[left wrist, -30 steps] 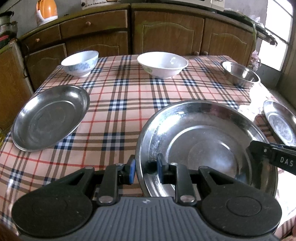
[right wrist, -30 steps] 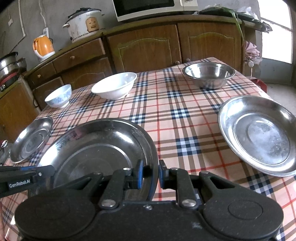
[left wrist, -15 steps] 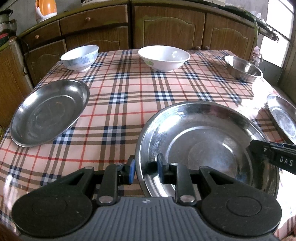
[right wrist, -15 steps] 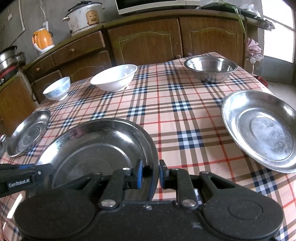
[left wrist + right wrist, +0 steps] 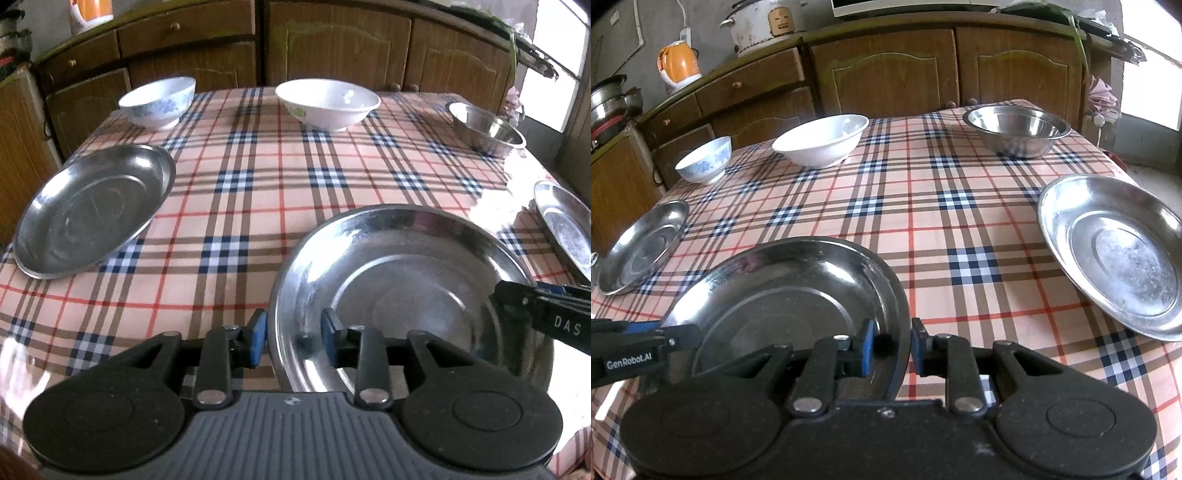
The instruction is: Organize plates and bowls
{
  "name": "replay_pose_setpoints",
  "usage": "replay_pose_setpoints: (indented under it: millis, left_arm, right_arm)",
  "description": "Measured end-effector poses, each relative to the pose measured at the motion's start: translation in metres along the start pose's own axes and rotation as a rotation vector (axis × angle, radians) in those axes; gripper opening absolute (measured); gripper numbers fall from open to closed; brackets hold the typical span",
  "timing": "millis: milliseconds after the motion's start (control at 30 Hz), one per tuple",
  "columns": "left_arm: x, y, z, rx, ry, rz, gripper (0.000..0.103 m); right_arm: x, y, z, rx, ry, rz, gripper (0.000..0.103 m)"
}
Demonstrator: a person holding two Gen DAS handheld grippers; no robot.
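- The left gripper (image 5: pixel 293 334) straddles the near-left rim of a large steel plate (image 5: pixel 406 288). Its jaws have just been opening, and now there is a narrow gap on each side of the rim, so the pads no longer pinch it.
- The right gripper (image 5: pixel 892 345) straddles the opposite rim of the same plate, seen from its own camera as the plate's right edge. Its jaws have also just been opening, and the rim stands between the pads with a slim gap on both sides.
- The plate lies on the checked tablecloth (image 5: pixel 240 206), close to the table's near edge and directly under both grippers.
- Ahead of the left gripper and off to its left, a second steel plate (image 5: pixel 92 210) sits at the table's left edge, its outer rim reaching the edge.
- Ahead and to the right of the right gripper, a third steel plate (image 5: pixel 1115 254) lies near the right edge.
- Along the far edge stand a small blue-patterned bowl (image 5: pixel 159 101), a wide white bowl (image 5: pixel 328 103) and a steel bowl (image 5: pixel 1015 134).
- Bare cloth runs through the middle of the table, between the gripped plate and the bowls, well apart from every rim.
- Wooden cabinets (image 5: pixel 894 70) stand just beyond the far edge.
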State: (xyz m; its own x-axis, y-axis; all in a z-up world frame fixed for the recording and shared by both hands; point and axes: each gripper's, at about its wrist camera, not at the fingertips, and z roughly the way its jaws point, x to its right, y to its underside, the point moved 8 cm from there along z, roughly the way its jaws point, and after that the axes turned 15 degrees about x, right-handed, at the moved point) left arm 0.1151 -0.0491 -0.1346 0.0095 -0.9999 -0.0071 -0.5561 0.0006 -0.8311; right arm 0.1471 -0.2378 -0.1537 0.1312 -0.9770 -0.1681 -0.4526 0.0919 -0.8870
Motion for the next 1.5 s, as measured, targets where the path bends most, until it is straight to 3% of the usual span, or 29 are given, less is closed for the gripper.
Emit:
replay_pose_setpoints:
  millis: [300, 433, 667, 1000, 1500]
  left_arm:
    - [-0.001, -0.012, -0.013, 0.04, 0.002, -0.021, 0.055]
    - [0.001, -0.023, -0.021, 0.068, 0.007, -0.031, 0.064]
    - [0.012, -0.037, -0.035, 0.102, 0.04, -0.05, 0.075]
    - [0.037, -0.049, -0.043, 0.128, 0.094, -0.035, 0.078]
    - [0.106, -0.058, -0.035, 0.122, 0.185, 0.024, 0.078]
  right_arm:
    - [0.007, -0.014, -0.014, 0.056, 0.029, 0.003, 0.04]
    - [0.011, -0.029, -0.026, 0.101, 0.046, 0.007, 0.053]
    - [0.02, -0.052, -0.05, 0.167, 0.074, 0.01, 0.066]
    - [0.061, -0.068, -0.075, 0.226, 0.154, 0.029, 0.069]
    - [0.138, -0.078, -0.1, 0.266, 0.264, 0.058, 0.07]
